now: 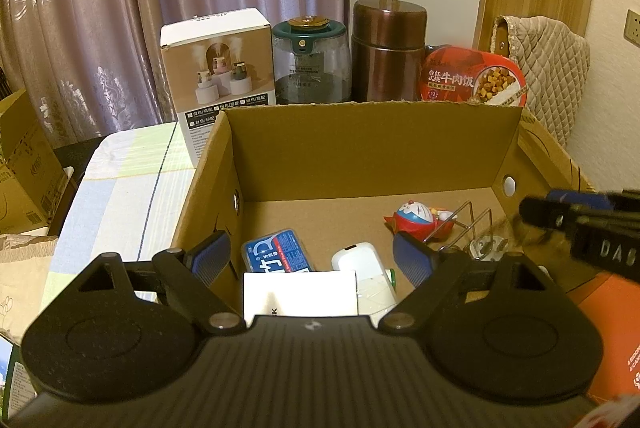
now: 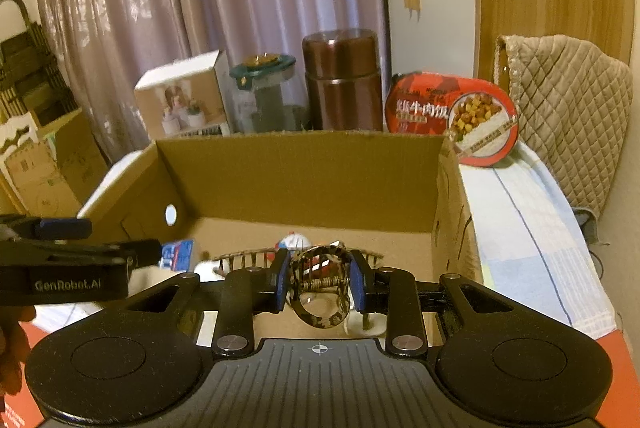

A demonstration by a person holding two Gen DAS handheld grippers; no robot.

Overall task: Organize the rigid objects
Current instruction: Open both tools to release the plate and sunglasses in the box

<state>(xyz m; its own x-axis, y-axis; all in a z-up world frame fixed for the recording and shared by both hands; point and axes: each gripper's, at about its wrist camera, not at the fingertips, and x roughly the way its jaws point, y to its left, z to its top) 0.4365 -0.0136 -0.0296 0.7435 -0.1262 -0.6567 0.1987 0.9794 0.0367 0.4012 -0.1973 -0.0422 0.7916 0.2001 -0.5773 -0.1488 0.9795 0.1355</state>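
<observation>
An open cardboard box (image 1: 372, 144) (image 2: 300, 180) holds a blue floss case (image 1: 276, 252), a white device (image 1: 360, 260), a red and blue Doraemon toy (image 1: 420, 222) and a wire rack (image 1: 468, 228). My left gripper (image 1: 312, 258) is open and empty above the box's near left part. It also shows at the left of the right wrist view (image 2: 120, 248). My right gripper (image 2: 320, 280) is shut on a tortoiseshell hair claw clip (image 2: 320, 292) over the box's near edge. It enters the left wrist view from the right (image 1: 560, 216).
Behind the box stand a humidifier carton (image 1: 218, 68), a green-lidded glass jar (image 1: 310, 64), a brown metal canister (image 1: 388, 52) and a red beef-rice bowl (image 1: 474, 78). A quilted chair back (image 1: 548, 64) is at the right. Cardboard cartons (image 1: 24, 164) sit at the left.
</observation>
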